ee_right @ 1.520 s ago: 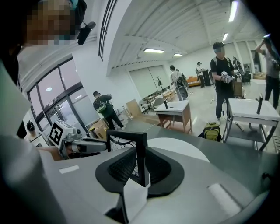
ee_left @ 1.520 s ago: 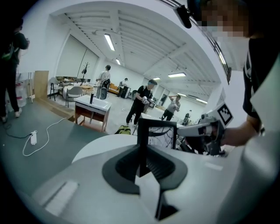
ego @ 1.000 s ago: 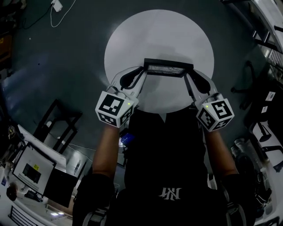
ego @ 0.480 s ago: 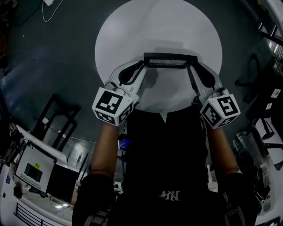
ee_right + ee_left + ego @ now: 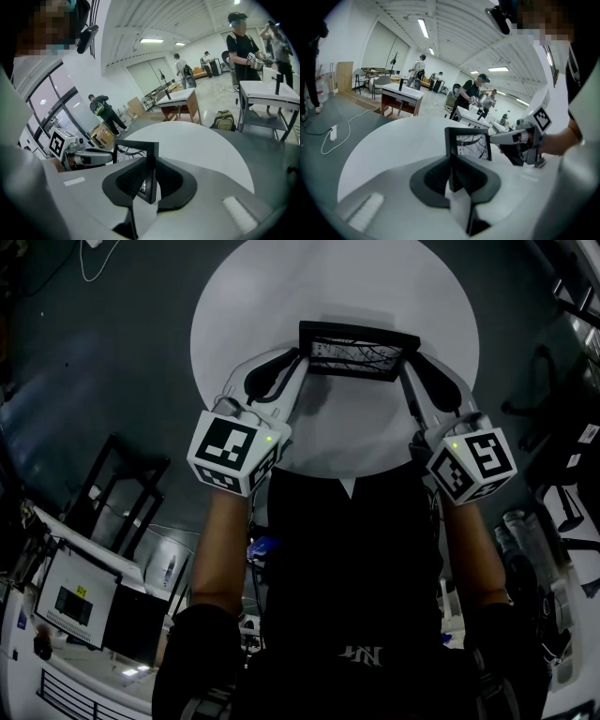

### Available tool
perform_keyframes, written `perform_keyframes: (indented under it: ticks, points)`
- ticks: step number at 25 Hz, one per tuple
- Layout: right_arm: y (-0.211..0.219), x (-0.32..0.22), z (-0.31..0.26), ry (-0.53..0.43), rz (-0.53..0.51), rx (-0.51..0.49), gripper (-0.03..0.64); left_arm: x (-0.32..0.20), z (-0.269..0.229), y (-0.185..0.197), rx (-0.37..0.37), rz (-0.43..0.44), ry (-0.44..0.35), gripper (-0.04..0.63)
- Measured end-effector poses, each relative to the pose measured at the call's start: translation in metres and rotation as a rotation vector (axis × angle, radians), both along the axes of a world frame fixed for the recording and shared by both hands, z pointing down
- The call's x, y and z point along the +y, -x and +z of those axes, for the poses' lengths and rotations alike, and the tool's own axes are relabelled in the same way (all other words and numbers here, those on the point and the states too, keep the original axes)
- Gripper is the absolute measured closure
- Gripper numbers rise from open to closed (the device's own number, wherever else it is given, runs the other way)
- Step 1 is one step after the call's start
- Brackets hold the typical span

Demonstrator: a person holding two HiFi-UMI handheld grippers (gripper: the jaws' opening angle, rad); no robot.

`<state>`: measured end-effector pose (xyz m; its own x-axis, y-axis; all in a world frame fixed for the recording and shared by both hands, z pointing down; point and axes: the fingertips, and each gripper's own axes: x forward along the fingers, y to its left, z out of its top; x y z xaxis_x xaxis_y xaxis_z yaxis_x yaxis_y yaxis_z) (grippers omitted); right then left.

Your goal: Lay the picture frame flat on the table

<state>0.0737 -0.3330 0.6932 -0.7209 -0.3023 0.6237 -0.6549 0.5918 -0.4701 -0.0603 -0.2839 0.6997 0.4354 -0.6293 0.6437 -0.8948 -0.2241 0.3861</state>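
In the head view, I hold the picture frame [image 5: 357, 350] over the round white table [image 5: 253, 296], tilted with its picture facing up toward me. My left gripper [image 5: 302, 352] is at its 9 o'clock end and my right gripper [image 5: 411, 360] at its 3 o'clock end. In the left gripper view, the jaws are clamped on the frame's side edge. In the right gripper view, those jaws pinch the opposite edge.

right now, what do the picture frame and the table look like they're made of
Picture frame: matt black border with square edges, probably plastic or painted wood; no grain shows. It holds a pale print of dark branches, likely paper; a pane over it can't be made out.
Table: smooth, even white top, likely laminate or painted board.
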Motion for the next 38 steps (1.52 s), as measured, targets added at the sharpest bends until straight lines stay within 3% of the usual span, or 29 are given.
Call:
perform_keyframes:
  ticks: [10, 19, 30, 38]
  points:
    - [-0.003, -0.009, 0.021, -0.018, -0.034, 0.058, 0.569, -0.01, 0.019, -0.004, -0.042, 0.023, 0.033, 0.554]
    - [-0.003, -0.01, 0.032, -0.037, -0.078, 0.124, 0.56, -0.013, 0.026, -0.008, -0.133, 0.06, 0.074, 0.551]
    - [-0.001, -0.004, 0.044, -0.142, -0.137, 0.252, 0.56, -0.009, 0.036, -0.012, -0.295, 0.152, 0.085, 0.555]
    - [-0.001, -0.006, 0.039, -0.199, -0.15, 0.289, 0.557, -0.006, 0.033, -0.011, -0.275, 0.155, 0.079, 0.552]
